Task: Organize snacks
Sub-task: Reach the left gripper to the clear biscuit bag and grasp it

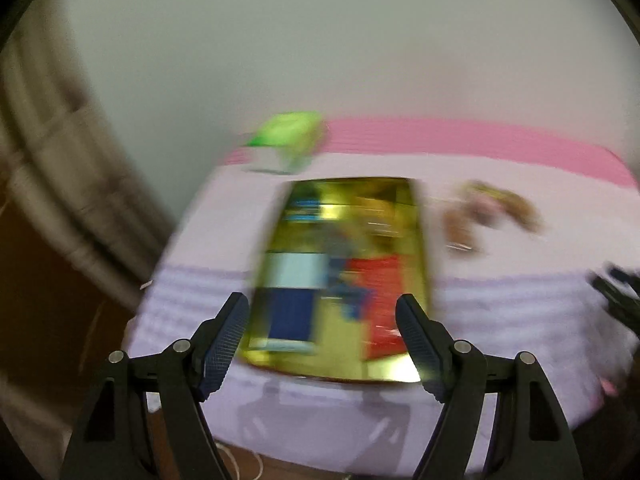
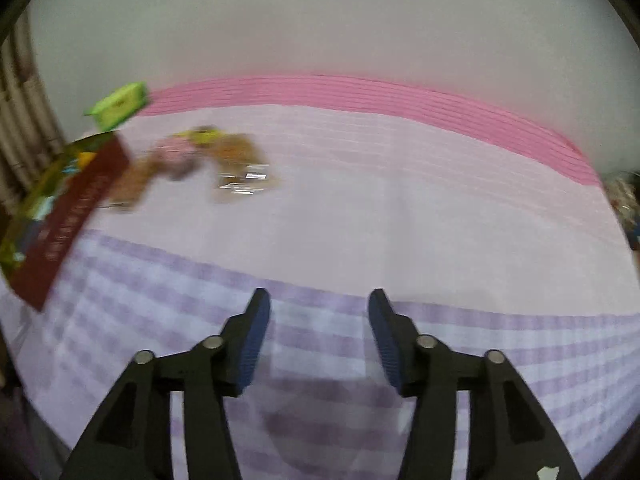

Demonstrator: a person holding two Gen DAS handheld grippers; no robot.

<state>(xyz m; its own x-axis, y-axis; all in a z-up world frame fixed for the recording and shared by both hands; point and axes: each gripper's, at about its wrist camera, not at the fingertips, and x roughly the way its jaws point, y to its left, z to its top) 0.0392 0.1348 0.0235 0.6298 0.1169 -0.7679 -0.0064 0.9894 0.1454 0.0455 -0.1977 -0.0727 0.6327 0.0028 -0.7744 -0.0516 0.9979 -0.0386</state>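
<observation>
1. Left gripper [image 1: 323, 340]: mine, jaws spread wide, straddling the near end of the gold tray [image 1: 340, 372]; pads clear of its sides, nothing clamped. Pitched steeply down at the bed [image 1: 192, 292].
2. Right gripper [image 2: 318, 340]: mine, jaws apart and empty over the checked near edge of the bed, well apart from everything; angled downward.
3. Gold tray: lies toward the bed's left edge, holding blurred packets, red [image 1: 378, 304] and blue [image 1: 290, 318].
4. Loose snacks [image 2: 208, 164]: brownish heap beside the tray's far right corner. Judgement: approach from above, pinch one wrapper, not the heap.
5. Green box [image 1: 286, 134]: far left corner, by the pink border.
</observation>
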